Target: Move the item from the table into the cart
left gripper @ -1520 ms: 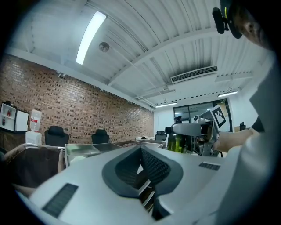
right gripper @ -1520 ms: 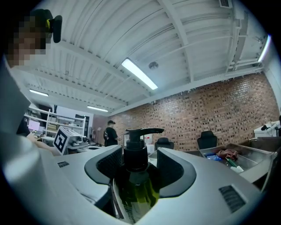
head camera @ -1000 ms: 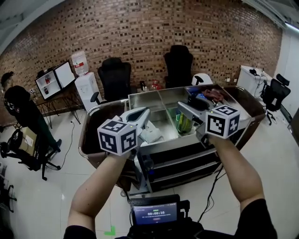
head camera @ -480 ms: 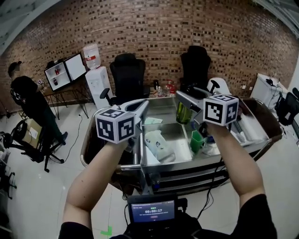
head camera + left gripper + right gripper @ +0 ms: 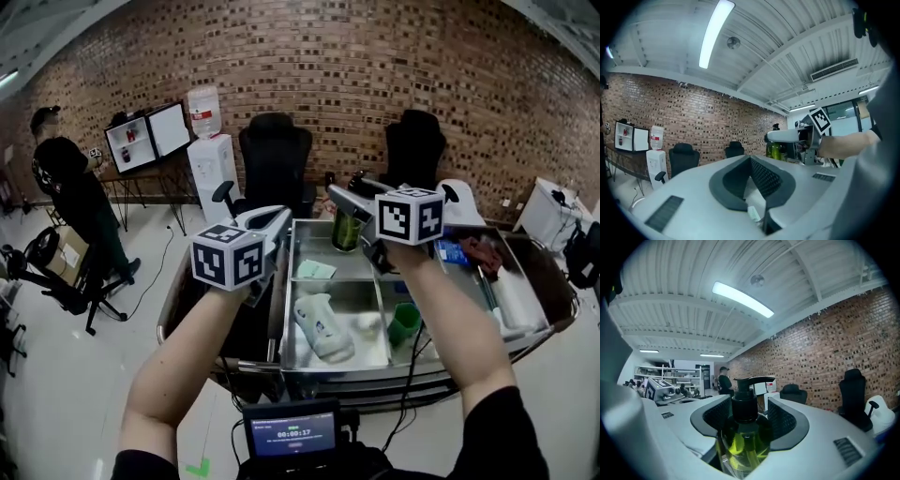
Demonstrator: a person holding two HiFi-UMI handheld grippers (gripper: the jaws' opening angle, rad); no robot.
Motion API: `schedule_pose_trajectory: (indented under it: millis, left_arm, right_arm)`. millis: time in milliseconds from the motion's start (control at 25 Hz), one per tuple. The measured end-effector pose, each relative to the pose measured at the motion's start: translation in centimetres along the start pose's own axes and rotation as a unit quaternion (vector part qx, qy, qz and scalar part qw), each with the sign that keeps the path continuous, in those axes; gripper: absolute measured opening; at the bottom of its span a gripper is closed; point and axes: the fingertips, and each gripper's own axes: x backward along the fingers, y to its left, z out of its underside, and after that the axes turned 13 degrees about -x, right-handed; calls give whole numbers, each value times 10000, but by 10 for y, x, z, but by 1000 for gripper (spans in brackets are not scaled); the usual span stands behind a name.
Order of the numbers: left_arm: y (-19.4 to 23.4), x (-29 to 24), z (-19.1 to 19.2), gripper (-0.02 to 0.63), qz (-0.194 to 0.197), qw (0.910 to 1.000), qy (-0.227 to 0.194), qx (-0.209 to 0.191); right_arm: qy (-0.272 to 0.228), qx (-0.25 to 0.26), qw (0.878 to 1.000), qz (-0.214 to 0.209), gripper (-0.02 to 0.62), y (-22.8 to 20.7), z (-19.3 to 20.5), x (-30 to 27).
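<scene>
A green pump bottle (image 5: 346, 232) with a black pump head hangs over the far end of the steel cart (image 5: 278, 298), with my right gripper (image 5: 342, 200) shut on it. In the right gripper view the bottle (image 5: 743, 441) fills the space between the pads, held just below its pump, and the right gripper (image 5: 747, 401) points level. My left gripper (image 5: 278, 217) is held level to the left of the bottle, over the cart's left rim. Its jaws are together with nothing in them. In the left gripper view, beyond the left gripper (image 5: 750, 158), the bottle (image 5: 774, 150) shows at the right.
The cart's compartments hold a white bundle (image 5: 323, 326), a green cup (image 5: 405, 322) and a pale paper (image 5: 316, 269); a red cloth (image 5: 486, 251) lies further right. Behind stand two black office chairs (image 5: 275, 159), a water dispenser (image 5: 214, 155) and a monitor (image 5: 145, 136). A person (image 5: 70, 202) stands at left.
Both grippers have travelled level toward the brick wall with the bottle still held. The cart now lies straight below them and more of its compartments show.
</scene>
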Motion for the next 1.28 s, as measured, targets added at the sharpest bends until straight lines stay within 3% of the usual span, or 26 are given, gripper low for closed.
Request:
schedule_pose_trajectory:
  millis: [160, 560, 800, 1000, 1280]
  left_arm:
    - [52, -7, 13, 6, -28, 9999, 70, 124]
    - [182, -25, 82, 6, 30, 9996, 223, 145]
    - [223, -53, 118, 6, 57, 9990, 327, 300]
    - [258, -83, 173, 6, 20, 9973, 651, 335]
    - [279, -122, 224, 6, 5, 9958, 737, 540]
  right_arm:
    - [104, -43, 9999, 129, 242, -13, -4, -62]
    - [436, -127, 9981, 423, 242, -43, 48, -220]
    - [727, -249, 9950, 630, 242, -87, 76, -276]
    - [966, -337, 9917, 778, 241, -134, 117, -316]
    - [1031, -401, 9916, 671, 241, -180, 152, -345]
